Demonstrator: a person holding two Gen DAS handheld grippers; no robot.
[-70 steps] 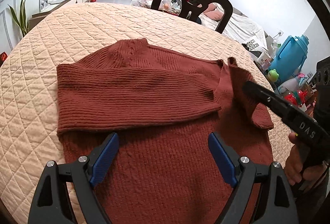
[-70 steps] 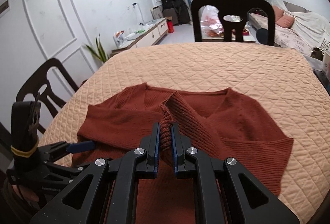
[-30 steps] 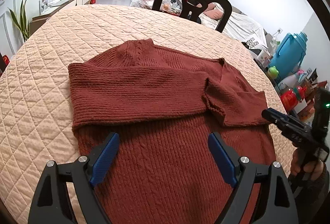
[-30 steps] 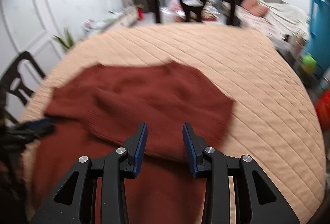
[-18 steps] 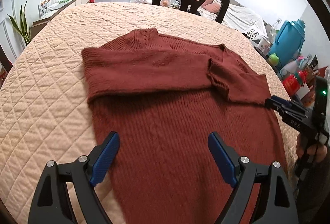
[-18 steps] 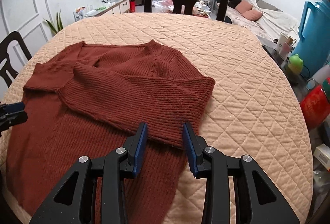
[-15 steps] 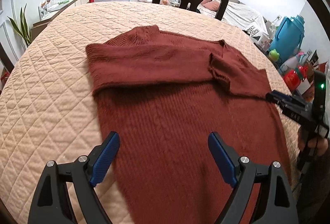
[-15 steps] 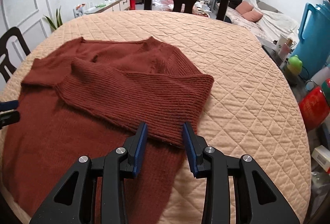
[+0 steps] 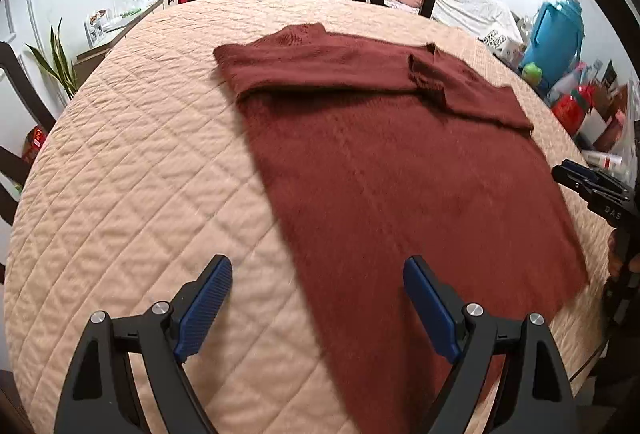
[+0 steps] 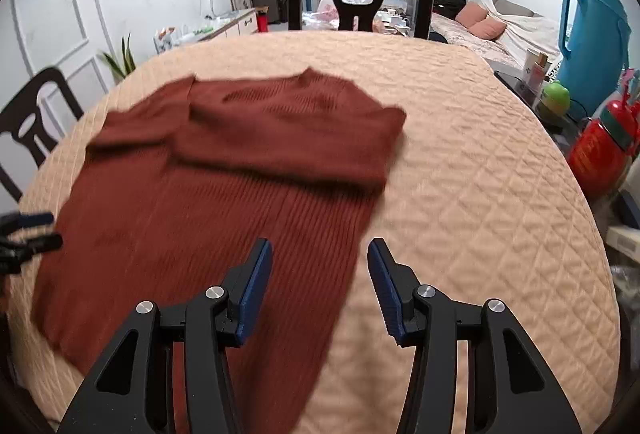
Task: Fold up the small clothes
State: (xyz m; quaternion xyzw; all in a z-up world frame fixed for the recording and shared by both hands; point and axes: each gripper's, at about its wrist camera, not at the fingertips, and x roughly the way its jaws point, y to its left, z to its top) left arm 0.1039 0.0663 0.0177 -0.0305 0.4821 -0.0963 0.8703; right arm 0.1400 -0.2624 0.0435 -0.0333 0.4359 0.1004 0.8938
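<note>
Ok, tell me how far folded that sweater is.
Partly folded. Both sleeves lie crossed over the chest of the sweater, while the body below is spread flat on the quilted table, hem not brought up yet.

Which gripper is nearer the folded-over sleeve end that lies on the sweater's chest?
Neither clearly. The left gripper and right gripper both hang open, empty, over opposite side edges of the sweater near its hem; the sleeve end lies far beyond both.

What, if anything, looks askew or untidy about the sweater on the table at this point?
The rust-red sweater lies at a slant across the quilted table cover, not square to it. The two folded-in sleeves overlap unevenly: one cuff sits crooked over the other sleeve. Nothing looks spilled or damaged.
</note>
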